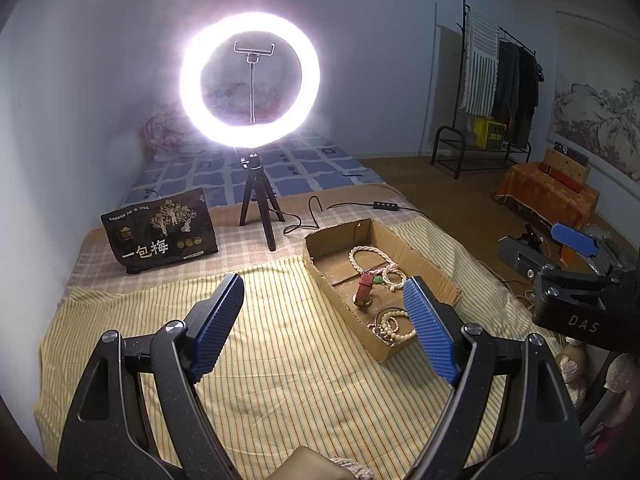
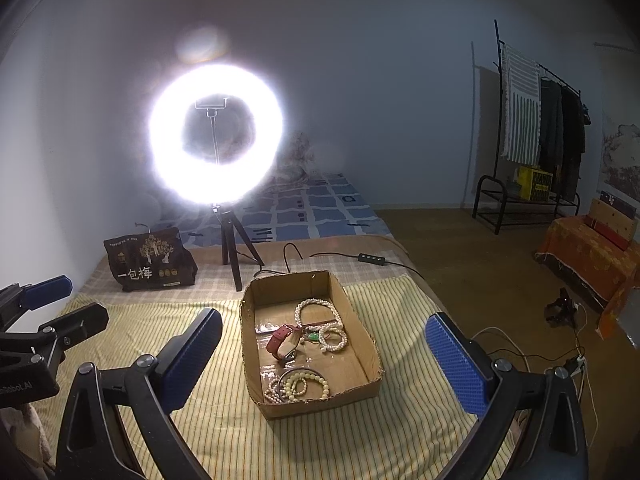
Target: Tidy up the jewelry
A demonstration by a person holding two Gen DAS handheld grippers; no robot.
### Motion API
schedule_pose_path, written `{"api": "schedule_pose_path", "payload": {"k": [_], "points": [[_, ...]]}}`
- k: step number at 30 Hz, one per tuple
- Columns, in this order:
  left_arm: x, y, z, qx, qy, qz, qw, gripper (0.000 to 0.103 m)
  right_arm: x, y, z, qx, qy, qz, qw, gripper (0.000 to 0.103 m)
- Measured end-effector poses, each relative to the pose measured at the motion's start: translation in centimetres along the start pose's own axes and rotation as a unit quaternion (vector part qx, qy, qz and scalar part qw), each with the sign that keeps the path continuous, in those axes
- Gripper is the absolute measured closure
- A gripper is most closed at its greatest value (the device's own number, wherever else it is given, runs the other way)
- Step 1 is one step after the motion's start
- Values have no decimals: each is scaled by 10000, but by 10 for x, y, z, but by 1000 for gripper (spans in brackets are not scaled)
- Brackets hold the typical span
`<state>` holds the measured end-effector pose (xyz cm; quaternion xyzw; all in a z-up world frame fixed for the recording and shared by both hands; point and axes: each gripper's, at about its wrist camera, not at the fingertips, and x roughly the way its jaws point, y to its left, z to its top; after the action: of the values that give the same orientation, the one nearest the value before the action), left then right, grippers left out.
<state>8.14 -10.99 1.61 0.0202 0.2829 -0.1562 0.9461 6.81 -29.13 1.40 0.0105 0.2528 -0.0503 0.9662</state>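
Cardboard box (image 2: 362, 336) at twelve o'clock holds every piece: pearl necklace (image 2: 318, 312), red watch (image 2: 282, 340), bead bracelets (image 2: 296, 388). Left gripper (image 1: 320, 320) and right gripper (image 2: 324, 360) both spread wide, empty. Job looks nearly done.

Bed under a yellow striped cloth, carrying a box, a light and a snack bag

The bed (image 2: 224, 432) is spread with a yellow striped cloth (image 1: 280, 380) at the near end, a beige checked blanket (image 2: 120, 284) behind it and a blue patterned sheet (image 1: 312, 168) farthest back. On the striped cloth sits an open cardboard box (image 2: 362, 394). On the checked blanket stand a lit ring light's tripod (image 1: 258, 216), a dark snack bag (image 1: 160, 236) and a cable with an inline switch (image 2: 372, 259).
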Motion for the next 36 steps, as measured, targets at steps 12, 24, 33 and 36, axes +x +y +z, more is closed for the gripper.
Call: {"api": "schedule_pose_path", "payload": {"k": [12, 24, 33, 36], "points": [[0, 0, 1, 35, -3, 10, 10000, 19, -1, -1, 0, 7, -25, -40, 10000, 0], [0, 0, 2, 51, -2, 8, 10000, 19, -1, -3, 0, 23, -8, -49, 10000, 0], [0, 0, 2, 60, -4, 12, 10000, 19, 0, -3, 0, 14, -3, -47, 10000, 0], [0, 0, 2, 58, -5, 8, 10000, 19, -1, -4, -1, 1, 0, -43, 10000, 0]]}}
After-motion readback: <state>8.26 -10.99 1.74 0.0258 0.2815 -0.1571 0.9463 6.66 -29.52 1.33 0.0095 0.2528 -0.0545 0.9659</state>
